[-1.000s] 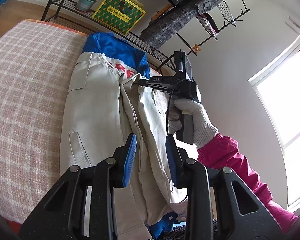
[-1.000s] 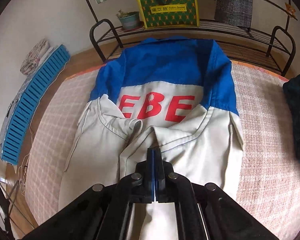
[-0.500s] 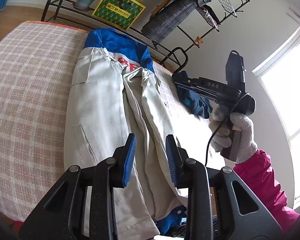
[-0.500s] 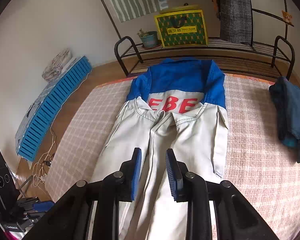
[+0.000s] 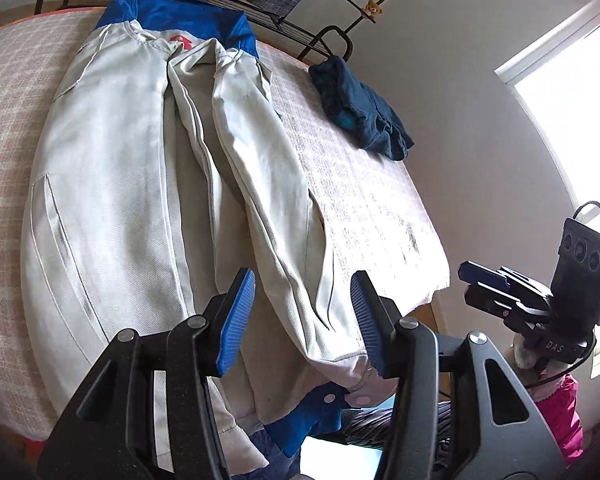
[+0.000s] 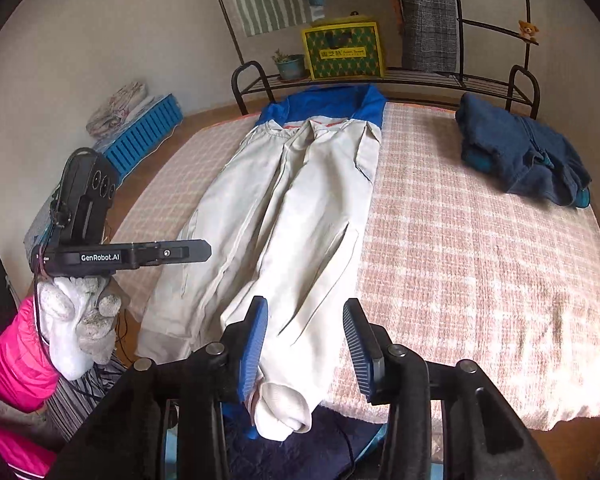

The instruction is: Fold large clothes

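Observation:
A long cream-and-blue jacket point(image 6: 300, 208) lies lengthwise on the checked bed point(image 6: 460, 240), both sleeves folded in over its middle, blue collar end far away. It also shows in the left wrist view point(image 5: 140, 184). A sleeve cuff point(image 6: 284, 412) hangs over the near edge. My right gripper point(image 6: 306, 344) is open and empty above that near end. My left gripper point(image 5: 304, 320) is open and empty above the jacket's hem. Each gripper shows in the other's view, the left one point(image 6: 198, 250) and the right one point(image 5: 472, 280), both off the bed's sides.
A folded dark blue garment point(image 6: 524, 152) lies at the bed's far right. A black metal rack point(image 6: 380, 76) behind the bed holds a yellow-green box point(image 6: 344, 52) and a plant pot. A blue slatted crate point(image 6: 140, 136) sits on the floor at left.
Both grippers pulled back from the collar area toward the jacket's near end. The right gripper went from shut to open, and both now stand wider open.

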Available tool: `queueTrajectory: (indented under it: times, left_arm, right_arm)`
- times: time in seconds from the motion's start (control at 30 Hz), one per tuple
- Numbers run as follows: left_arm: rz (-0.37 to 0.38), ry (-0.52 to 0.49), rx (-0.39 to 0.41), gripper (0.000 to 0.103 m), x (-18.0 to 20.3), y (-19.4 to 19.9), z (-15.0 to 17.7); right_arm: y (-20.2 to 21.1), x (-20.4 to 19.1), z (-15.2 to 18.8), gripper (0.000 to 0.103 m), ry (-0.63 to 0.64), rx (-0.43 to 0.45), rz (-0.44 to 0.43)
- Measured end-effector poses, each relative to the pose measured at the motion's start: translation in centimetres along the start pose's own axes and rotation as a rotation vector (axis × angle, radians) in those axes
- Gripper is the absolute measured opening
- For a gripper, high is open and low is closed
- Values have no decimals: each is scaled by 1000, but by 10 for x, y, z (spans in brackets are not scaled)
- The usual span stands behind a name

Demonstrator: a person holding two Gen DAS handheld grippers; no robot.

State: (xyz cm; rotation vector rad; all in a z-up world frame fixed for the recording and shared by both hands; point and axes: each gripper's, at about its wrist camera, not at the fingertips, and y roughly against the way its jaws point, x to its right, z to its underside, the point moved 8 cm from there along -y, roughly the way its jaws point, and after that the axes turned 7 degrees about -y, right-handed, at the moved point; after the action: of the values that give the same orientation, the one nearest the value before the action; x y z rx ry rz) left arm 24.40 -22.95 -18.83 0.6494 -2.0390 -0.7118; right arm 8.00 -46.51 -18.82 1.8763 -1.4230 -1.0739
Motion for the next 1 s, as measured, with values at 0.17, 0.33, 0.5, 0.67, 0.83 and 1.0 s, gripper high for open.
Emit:
queueTrajectory:
  times: [0.17, 0.33, 0.5, 0.67, 0.83, 1.0]
  left_arm:
    - [-9, -21, -71, 51, 11, -33, 16]
    - [-58, -39, -117, 51, 7, -49, 30]
    - [-116, -106, -124, 51, 5, -48, 34]
    - [-138, -127, -178, 51, 0, -57, 51]
    - [-160, -151, -208, 51, 0, -67, 60]
    - [-173, -145, -213, 51, -4, -71, 60]
  right_arm:
    - [-41, 32, 46, 41, -114, -57, 4]
    - [-71, 7, 92, 28, -165, -230, -203]
    - [-47, -51, 122, 28, 105, -252, -231]
    - [-34, -10, 121, 39, 94, -185, -95]
    - [-54, 16, 137, 42, 185, -246, 7]
    - [-76, 10, 140, 37, 227, -265, -6]
